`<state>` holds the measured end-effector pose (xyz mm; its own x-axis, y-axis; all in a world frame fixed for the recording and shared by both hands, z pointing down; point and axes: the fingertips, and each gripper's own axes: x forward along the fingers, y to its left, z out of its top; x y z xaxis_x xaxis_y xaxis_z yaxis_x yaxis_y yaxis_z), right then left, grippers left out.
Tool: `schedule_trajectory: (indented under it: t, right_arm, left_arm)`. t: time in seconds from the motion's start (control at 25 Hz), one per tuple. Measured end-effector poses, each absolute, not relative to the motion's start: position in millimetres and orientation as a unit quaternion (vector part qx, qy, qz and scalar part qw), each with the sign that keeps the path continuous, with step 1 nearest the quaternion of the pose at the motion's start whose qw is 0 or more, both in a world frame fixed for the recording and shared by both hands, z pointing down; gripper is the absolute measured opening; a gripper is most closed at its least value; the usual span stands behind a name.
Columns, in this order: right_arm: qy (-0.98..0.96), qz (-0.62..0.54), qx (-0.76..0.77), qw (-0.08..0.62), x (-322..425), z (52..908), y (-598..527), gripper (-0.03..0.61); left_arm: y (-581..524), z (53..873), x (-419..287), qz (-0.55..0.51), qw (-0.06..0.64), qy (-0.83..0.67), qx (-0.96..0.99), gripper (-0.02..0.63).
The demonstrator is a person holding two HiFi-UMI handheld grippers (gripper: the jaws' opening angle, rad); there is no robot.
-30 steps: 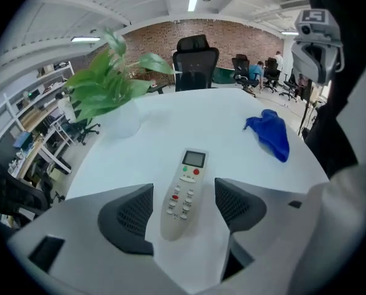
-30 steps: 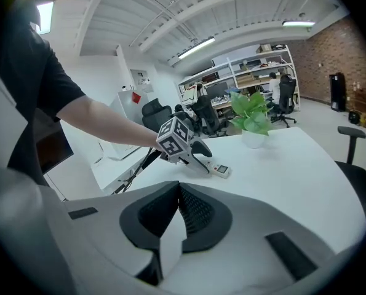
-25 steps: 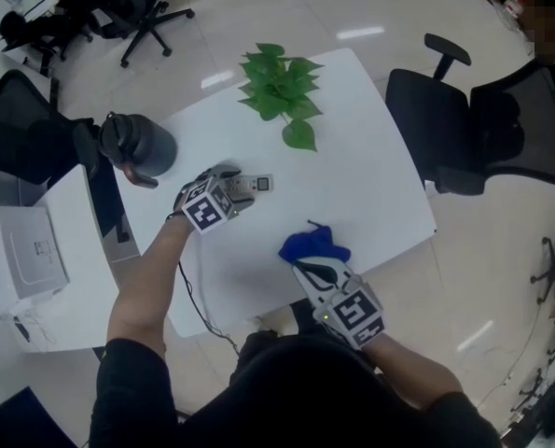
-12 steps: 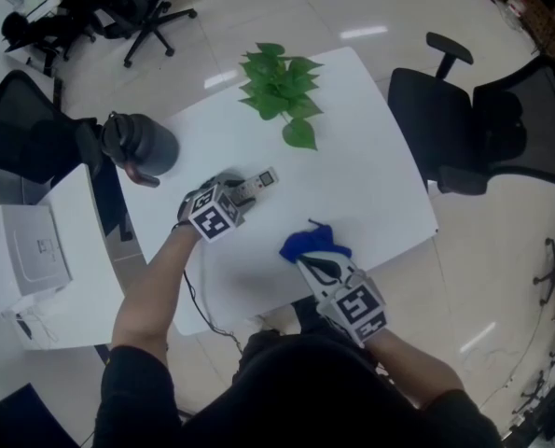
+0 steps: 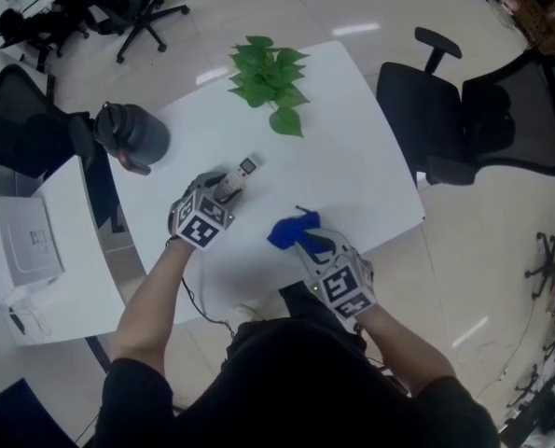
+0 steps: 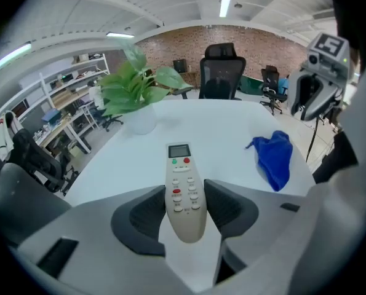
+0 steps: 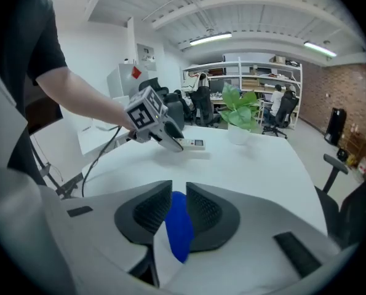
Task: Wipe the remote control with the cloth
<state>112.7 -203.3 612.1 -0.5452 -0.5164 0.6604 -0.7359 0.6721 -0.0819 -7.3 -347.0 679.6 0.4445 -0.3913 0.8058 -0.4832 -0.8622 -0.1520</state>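
A pale grey remote control [image 5: 242,172] with a small screen and red and green buttons sits between the pads of my left gripper [image 5: 228,187], lifted a little off the white table [image 5: 352,157]. In the left gripper view the remote [image 6: 184,189] points away from me. The left jaws have just been closing and grip its lower half. My right gripper [image 5: 305,243] holds a blue cloth [image 5: 289,231] low over the table. Its jaws have just been opening slightly, and the cloth [image 7: 178,232] still fills the gap between the pads.
A leafy green plant [image 5: 263,73] in a white pot stands at the table's far side. A dark jug [image 5: 132,136] sits at the left corner. A black office chair [image 5: 464,129] is to the right and a white box [image 5: 20,250] to the left.
The left gripper closed on the remote and raised it off the table. The right gripper came down and to the left with the blue cloth.
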Motion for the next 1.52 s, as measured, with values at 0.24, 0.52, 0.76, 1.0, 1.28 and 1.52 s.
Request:
schedule_trajectory:
  t: [0.24,0.52,0.76,1.0,1.28,1.52]
  right_arm:
    - [-0.849,0.129,0.330,0.392,114.6,645.8,-198.8,0.233]
    - [-0.819,0.109,0.276,0.492,115.7,701.4,-194.1,0.296]
    - [-0.809,0.125,0.269,0.508,117.0,715.1,-196.6,0.219]
    - [-0.813,0.126,0.321,0.469,118.5,679.7,-200.8,0.144]
    - [-0.861,0.071,0.396,0.312,61.0,523.8,-182.3,0.143]
    - [-0.897,-0.047,0.336,0.285,-35.6,435.7,-137.3,0.143]
  left_arm:
    - [-304.5,633.5,-9.7,0.417,0.055,-0.312,0.852,0.202]
    - [-254.4,597.5,-8.2,0.418,0.038,-0.343,0.840,0.202]
    - [-236.9,573.9,-12.7,0.423,-0.004,-0.351,0.835,0.202]
    - [-228.1,546.3,-29.3,0.423,-0.064,-0.357,0.830,0.202]
    - [-199.1,519.3,-59.2,0.413,-0.121,-0.348,0.833,0.202]
    - [-170.3,499.0,-74.1,0.408,-0.180,-0.325,0.834,0.202]
